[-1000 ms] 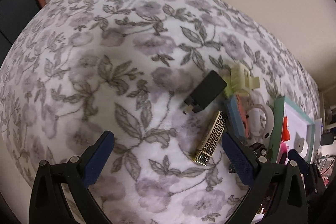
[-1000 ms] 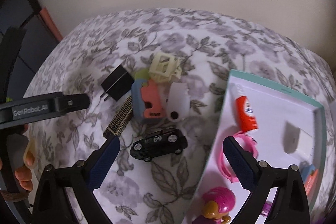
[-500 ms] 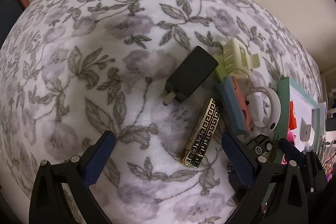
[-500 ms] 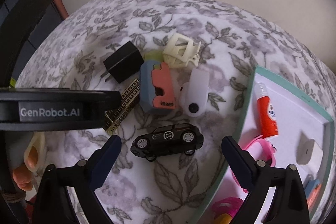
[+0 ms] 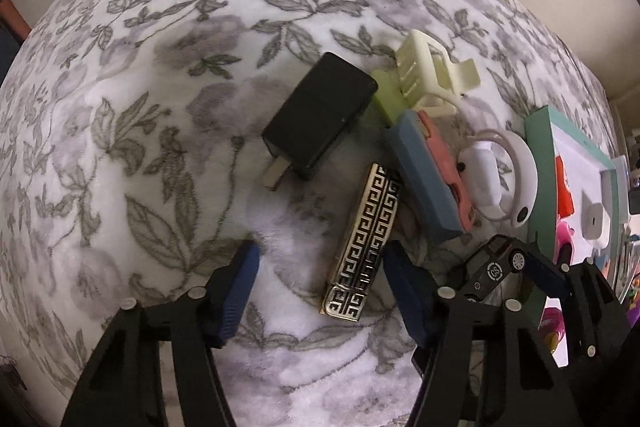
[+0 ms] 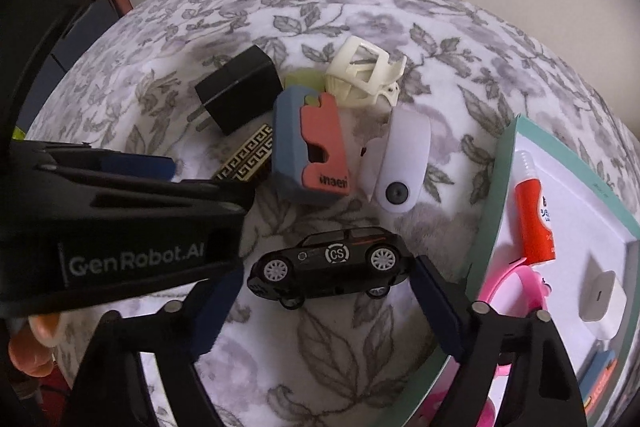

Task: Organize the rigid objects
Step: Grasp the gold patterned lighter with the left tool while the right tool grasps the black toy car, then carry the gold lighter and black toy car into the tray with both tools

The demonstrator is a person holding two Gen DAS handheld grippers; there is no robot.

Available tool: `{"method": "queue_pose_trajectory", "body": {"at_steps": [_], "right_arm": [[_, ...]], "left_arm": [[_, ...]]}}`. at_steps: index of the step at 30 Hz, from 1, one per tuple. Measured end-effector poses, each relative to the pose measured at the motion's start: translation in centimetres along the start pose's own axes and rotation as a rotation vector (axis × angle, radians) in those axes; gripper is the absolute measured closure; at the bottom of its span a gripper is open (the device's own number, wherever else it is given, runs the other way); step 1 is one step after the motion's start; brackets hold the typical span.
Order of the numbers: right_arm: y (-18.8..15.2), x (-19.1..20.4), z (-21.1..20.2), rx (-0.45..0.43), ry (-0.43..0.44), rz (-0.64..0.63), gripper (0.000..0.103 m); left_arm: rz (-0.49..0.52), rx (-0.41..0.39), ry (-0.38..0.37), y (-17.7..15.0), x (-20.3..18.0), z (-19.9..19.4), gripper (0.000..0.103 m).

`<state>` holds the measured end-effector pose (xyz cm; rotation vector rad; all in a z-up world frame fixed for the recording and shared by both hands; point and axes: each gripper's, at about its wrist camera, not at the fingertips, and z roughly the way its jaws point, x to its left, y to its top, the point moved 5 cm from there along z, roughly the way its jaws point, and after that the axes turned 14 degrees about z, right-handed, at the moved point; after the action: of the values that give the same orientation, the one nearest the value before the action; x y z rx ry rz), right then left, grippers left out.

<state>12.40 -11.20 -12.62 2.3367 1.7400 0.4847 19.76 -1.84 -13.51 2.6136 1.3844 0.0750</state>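
Observation:
A gold-and-black patterned case (image 5: pixel 366 243) lies on the floral blanket (image 5: pixel 160 147). My left gripper (image 5: pixel 320 291) is open and straddles its near end, not touching. My right gripper (image 6: pixel 324 303) is open around a black toy car (image 6: pixel 330 263), jaws close beside its ends. Beyond lie a black charger (image 5: pixel 320 115), a blue-and-coral block (image 6: pixel 310 147), a cream hair claw (image 6: pixel 364 75) and a white oval device (image 6: pixel 400 159).
A teal-rimmed white tray (image 6: pixel 496 195) stands at the right. It holds an orange glue tube (image 6: pixel 534 211), a pink band (image 6: pixel 516 287) and a white charger (image 6: pixel 600 295). The left gripper's body (image 6: pixel 120 227) crosses the right wrist view. A cream wall is behind.
Both grippers moved forward and down. The left one has narrowed around the patterned case's near end. The right one has narrowed around the toy car.

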Motion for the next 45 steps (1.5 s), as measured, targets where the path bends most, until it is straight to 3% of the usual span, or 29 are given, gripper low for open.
{"method": "queue_pose_trajectory", "body": {"at_steps": [2,5,11,30,45], "right_arm": [[0.1,-0.1,-0.2,-0.004,0.010,0.010,0.019],[0.1,-0.2,-0.3,-0.004,0.022,0.022,0.024],[0.1,-0.1,-0.5,-0.008,0.026,0.024,0.024],[1.0,-0.8,-3.3,-0.047,0.044,0.047,0.025],[3.7,-5.2,-10.0,-0.173,0.032,0.164,0.025]], "left_arm": [[0.013,-0.002,0.005,0.1,-0.2,0.1,0.040],[0.027,-0.010,-0.016,0.4,-1.6,0.2,0.052],[0.055,-0.021,-0.051,0.8,-3.3,0.0,0.076],[0.042,-0.109,0.008,1.8,-4.4,-4.7,0.082],[0.036,-0.267,-0.003,1.5,-2.1,-11.0,0.082]]}}
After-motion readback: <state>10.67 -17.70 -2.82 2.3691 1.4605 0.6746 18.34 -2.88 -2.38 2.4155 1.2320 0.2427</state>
